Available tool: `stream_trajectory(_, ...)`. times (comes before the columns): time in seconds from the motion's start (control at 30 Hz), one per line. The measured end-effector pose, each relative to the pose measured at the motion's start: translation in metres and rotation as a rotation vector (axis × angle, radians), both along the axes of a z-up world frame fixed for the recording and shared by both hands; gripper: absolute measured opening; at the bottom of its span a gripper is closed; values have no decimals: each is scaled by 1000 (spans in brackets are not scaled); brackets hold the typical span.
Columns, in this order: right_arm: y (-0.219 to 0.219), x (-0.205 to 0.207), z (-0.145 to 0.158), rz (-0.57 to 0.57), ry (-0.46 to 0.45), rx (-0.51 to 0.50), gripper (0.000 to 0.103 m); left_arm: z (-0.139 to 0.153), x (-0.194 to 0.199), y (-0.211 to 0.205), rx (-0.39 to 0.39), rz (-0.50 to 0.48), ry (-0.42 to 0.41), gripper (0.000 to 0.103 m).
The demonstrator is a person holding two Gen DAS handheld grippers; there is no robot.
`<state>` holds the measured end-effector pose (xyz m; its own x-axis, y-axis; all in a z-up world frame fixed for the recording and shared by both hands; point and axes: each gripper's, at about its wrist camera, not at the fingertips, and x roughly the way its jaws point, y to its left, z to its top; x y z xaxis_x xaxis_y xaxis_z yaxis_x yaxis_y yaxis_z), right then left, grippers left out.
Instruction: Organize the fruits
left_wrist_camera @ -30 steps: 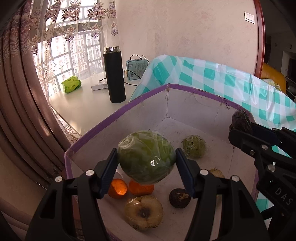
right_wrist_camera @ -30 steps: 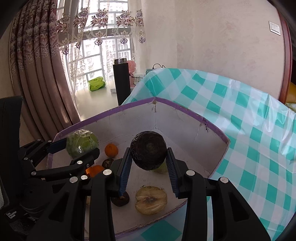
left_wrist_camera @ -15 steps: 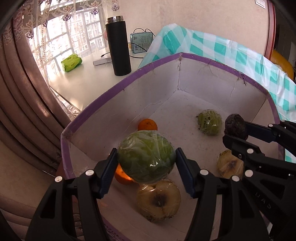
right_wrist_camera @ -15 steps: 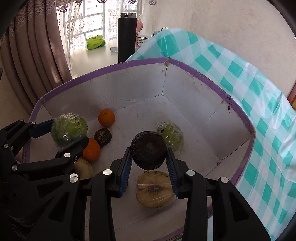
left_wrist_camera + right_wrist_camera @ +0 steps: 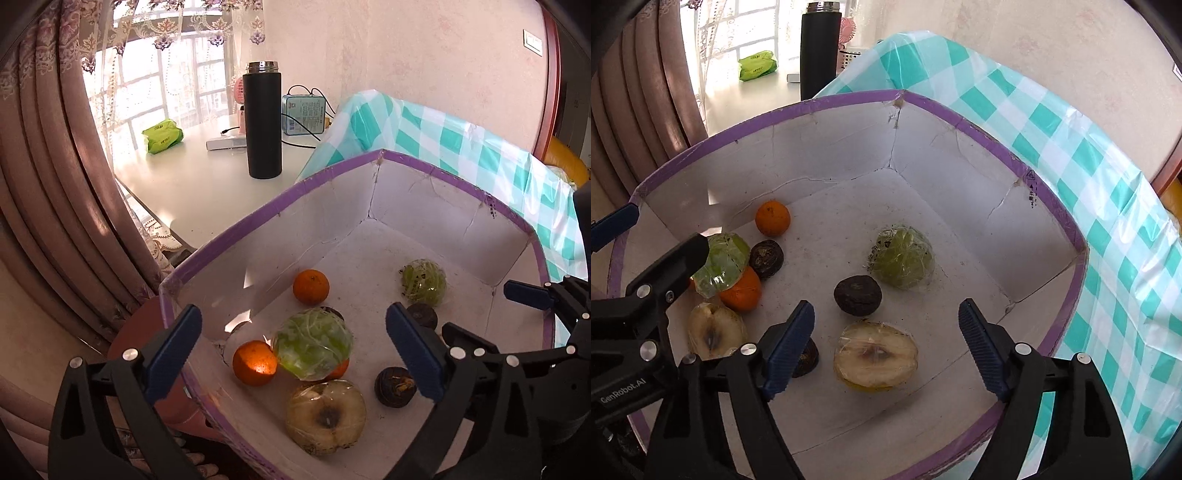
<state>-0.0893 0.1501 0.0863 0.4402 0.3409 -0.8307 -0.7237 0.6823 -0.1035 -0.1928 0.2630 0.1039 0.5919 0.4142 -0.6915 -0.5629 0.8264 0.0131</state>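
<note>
A white box with a purple rim (image 5: 258, 218) (image 5: 738, 131) holds several fruits. My left gripper (image 5: 293, 350) is over its near corner with its jaws opening and nothing pressed between them. Below it the film-wrapped green fruit (image 5: 313, 345) (image 5: 720, 264) rests on two oranges (image 5: 255, 363). My right gripper (image 5: 886, 332) hangs over the box, jaws opening too. The dark round fruit (image 5: 857, 295) lies on the box floor just beyond its fingers, next to a wrapped halved fruit (image 5: 875, 356) and a second wrapped green fruit (image 5: 903, 256).
Another orange (image 5: 772, 218), more dark fruits (image 5: 766, 258) and a halved fruit (image 5: 327, 416) lie in the box. A black flask (image 5: 264, 122), green packet (image 5: 162, 136) and teal tin (image 5: 304, 114) stand on the white sill. Checked tablecloth (image 5: 1071, 147) right, curtain (image 5: 55, 184) left.
Both grippers have opened and let go. The wrapped green fruit dropped from the left gripper onto the oranges. The dark fruit fell from the right gripper to the box floor.
</note>
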Motion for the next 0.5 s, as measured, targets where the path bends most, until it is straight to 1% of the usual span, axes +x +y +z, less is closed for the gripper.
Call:
stream_trajectory(0.1, -3, 0, 5, -15, -3, 3, 86, 7, -2, 0, -9, -22, -1, 100)
stream_trajectory(0.13, -4, 0, 6, -20, -2, 7, 86, 9, -3, -1, -12, -34, -11, 100)
stream_trajectory(0.2, -7, 1, 9, -24, 35, 38, 86, 15, -6, -3, -23, -47, -44, 101)
stream_trajectory(0.23, -9, 2, 10, -23, 62, 56, 86, 18, -8, -3, -29, -43, -47, 101)
stream_trajectory(0.27, -10, 3, 11, -25, 88, 65, 86, 19, -8, -3, -38, -31, -35, 101)
stream_trajectory(0.4, -8, 2, 11, -40, 124, 43, 86, 22, -10, -3, -46, 2, 8, 101)
stream_trajectory(0.5, -7, 1, 9, -53, 138, 17, 86, 18, -10, 1, -46, 59, 69, 101)
